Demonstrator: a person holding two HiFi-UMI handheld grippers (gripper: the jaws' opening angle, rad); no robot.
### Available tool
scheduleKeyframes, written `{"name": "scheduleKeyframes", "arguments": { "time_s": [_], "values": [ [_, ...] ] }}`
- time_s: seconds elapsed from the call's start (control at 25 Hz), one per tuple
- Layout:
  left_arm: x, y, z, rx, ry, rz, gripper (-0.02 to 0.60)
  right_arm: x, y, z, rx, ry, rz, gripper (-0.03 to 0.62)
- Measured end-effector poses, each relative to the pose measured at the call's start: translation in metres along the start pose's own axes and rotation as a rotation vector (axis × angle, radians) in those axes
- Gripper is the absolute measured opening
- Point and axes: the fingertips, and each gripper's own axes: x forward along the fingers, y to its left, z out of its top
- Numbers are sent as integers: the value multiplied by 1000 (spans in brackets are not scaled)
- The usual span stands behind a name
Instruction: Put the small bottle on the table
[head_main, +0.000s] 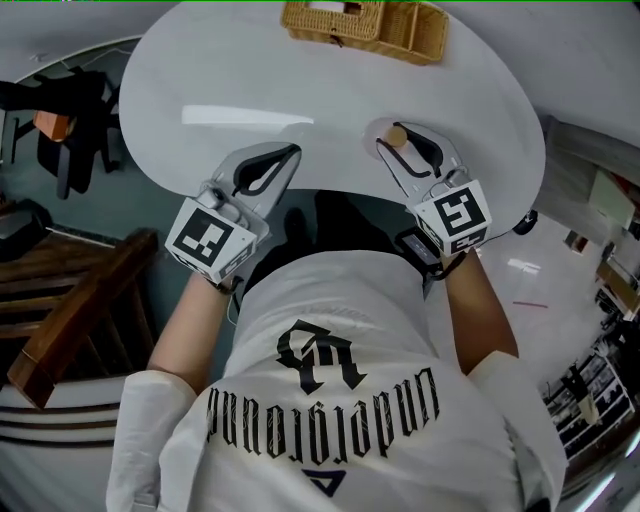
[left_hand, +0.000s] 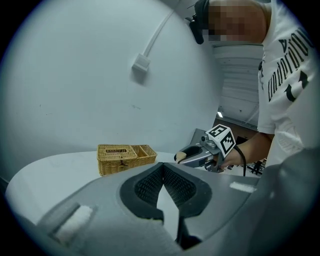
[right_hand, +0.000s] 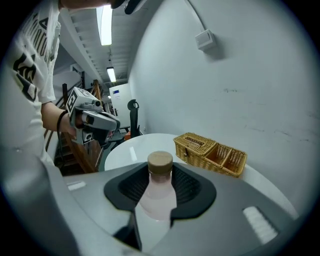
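Over the near edge of the white table (head_main: 330, 95), the right gripper (right_hand: 161, 176) has its jaws pressed on the small bottle (right_hand: 158, 196), upright and gripped just under the brown cap, so I think it can go straight down to stand there. The left gripper (left_hand: 162, 169) hovers beside with jaws together and nothing inside, probably because one hand is enough.

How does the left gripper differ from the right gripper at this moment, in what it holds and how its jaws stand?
The right gripper is clamped on the small bottle; the left gripper holds nothing. The right gripper's jaws stand apart round the bottle, while the left gripper's jaws meet at their tips. Both point over the white table toward the wicker basket.
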Motion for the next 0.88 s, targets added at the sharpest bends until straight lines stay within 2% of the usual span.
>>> {"name": "scheduleKeyframes", "arguments": {
  "time_s": [0.4, 0.88],
  "values": [
    [26, 16, -29, -16, 57, -6, 8, 35, -14, -53, -21, 101, 21, 140],
    [40, 21, -45, -27, 90, 1, 8, 55, -19, -87, -72, 164, 47, 140]
  ]
}}
